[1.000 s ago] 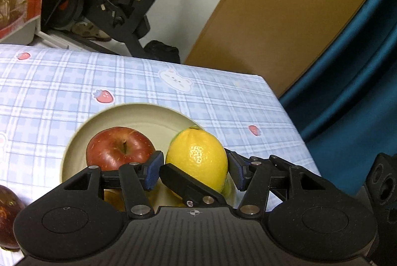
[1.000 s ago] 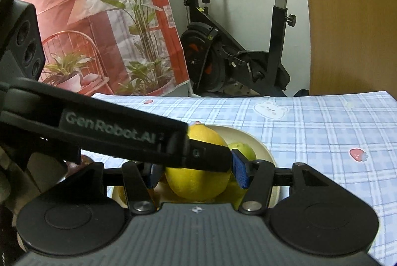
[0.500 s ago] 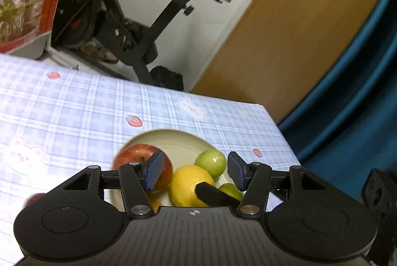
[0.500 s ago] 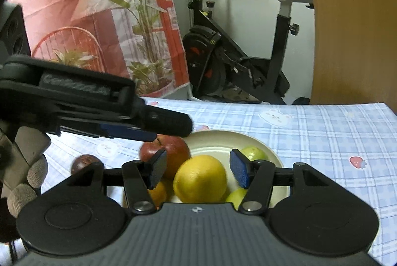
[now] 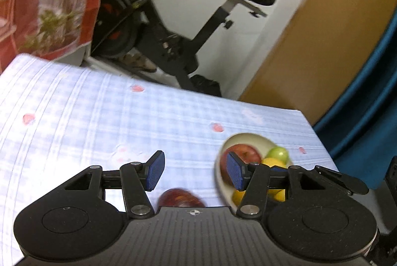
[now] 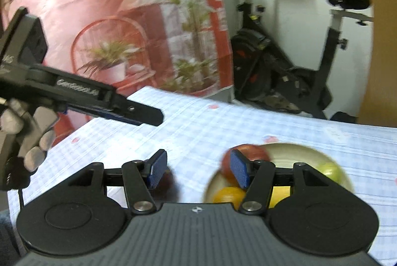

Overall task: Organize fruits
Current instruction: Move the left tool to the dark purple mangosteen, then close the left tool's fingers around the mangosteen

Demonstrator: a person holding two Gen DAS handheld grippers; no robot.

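A cream plate [image 5: 248, 136] on the blue checked tablecloth holds a red apple [image 5: 244, 154], a green fruit [image 5: 279, 153], a yellow lemon [image 5: 273, 163] and an orange fruit [image 5: 238, 195]. My left gripper [image 5: 194, 174] hovers open and empty to the plate's left, above a dark red fruit [image 5: 180, 197] lying on the cloth. In the right wrist view, my right gripper [image 6: 198, 171] is open and empty too, with the plate [image 6: 292, 151] behind its right finger and the dark red fruit [image 6: 169, 179] behind its left one. The left gripper [image 6: 146, 117] shows there at upper left.
A gloved hand [image 6: 29, 142] holds the left gripper. Beyond the table's far edge stand an exercise bike [image 5: 173, 37], a red plant-print hanging [image 6: 111, 17] and a brown panel [image 5: 310, 55]. A teal curtain [image 5: 367, 104] hangs at the right. The tablecloth [image 5: 86, 117] stretches leftwards.
The lemon that sat between both grippers' fingers now lies on the plate. Both grippers have pulled back and swung left, so the plate has slid to the right in both views.
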